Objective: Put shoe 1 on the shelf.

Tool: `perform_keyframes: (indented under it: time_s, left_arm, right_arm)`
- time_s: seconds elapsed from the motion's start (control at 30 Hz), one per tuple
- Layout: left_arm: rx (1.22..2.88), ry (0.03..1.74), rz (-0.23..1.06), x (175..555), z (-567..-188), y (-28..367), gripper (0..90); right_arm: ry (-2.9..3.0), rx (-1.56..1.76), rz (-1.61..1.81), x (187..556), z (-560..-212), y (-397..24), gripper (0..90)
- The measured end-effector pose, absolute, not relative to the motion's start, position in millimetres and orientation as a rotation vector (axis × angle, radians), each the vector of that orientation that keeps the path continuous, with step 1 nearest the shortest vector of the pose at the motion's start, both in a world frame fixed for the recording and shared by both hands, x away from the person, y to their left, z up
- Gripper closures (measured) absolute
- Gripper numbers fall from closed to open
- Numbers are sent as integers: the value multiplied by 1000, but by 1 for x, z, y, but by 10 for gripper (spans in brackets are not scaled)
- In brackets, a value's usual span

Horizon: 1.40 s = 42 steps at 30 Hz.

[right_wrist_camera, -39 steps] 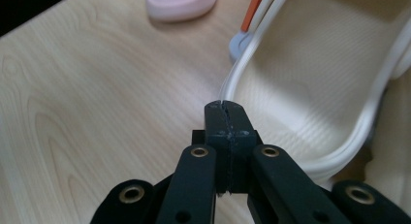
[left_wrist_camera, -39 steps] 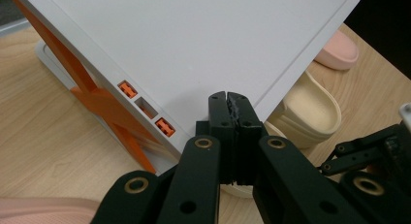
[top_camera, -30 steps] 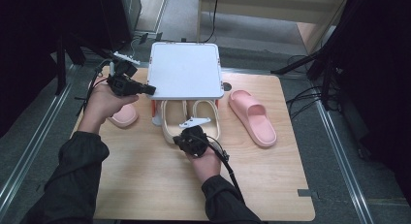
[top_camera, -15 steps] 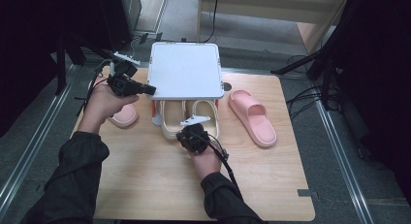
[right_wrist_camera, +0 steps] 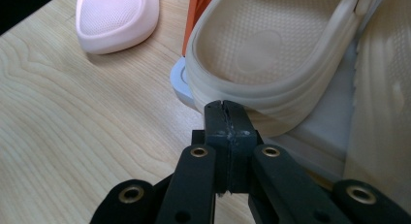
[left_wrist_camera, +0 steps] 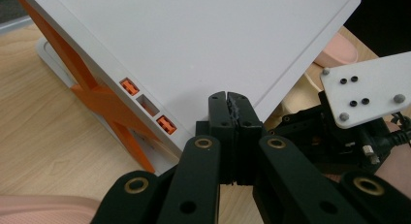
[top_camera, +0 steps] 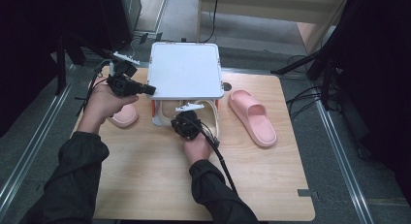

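On the wooden table (top_camera: 145,185) stands a white shoe rack (top_camera: 184,71) with orange side braces. A beige slipper (right_wrist_camera: 271,59) lies on its lower shelf, heel rim facing outward. The right gripper (top_camera: 186,123) has its fingers (right_wrist_camera: 215,122) pressed fully together, holding nothing, their tips just in front of that heel rim, touching it or nearly so. The left gripper (top_camera: 127,83), fingers likewise closed and empty, points at the left edge of the rack's top panel. One pink slipper (top_camera: 252,116) lies right of the rack, another (top_camera: 123,116) left.
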State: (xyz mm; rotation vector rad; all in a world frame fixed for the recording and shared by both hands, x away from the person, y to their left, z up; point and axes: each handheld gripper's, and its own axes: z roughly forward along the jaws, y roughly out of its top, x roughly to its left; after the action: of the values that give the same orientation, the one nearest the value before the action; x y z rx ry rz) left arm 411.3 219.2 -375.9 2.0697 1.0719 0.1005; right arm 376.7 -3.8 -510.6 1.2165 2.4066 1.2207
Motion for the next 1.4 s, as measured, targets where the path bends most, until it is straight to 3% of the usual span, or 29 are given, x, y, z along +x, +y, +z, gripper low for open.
perform_keyframes:
  time_s: [0.3, 0.67, 0.93, 1.4]
  left_arm:
    - [2070, 1071, 105, 411, -376, 219, 895]
    - [2064, 1079, 101, 411, -376, 219, 895]
    - [2061, 1082, 94, 412, -376, 220, 895]
    - [2060, 1082, 96, 411, -376, 219, 895]
  right_arm:
    - [2430, 1176, 1291, 355, -502, -19, 897]
    - [2469, 1131, 1314, 322, -497, -74, 878]
    - [2474, 1168, 1305, 310, -493, -118, 894]
    - [2485, 1226, 1218, 309, -507, -146, 858]
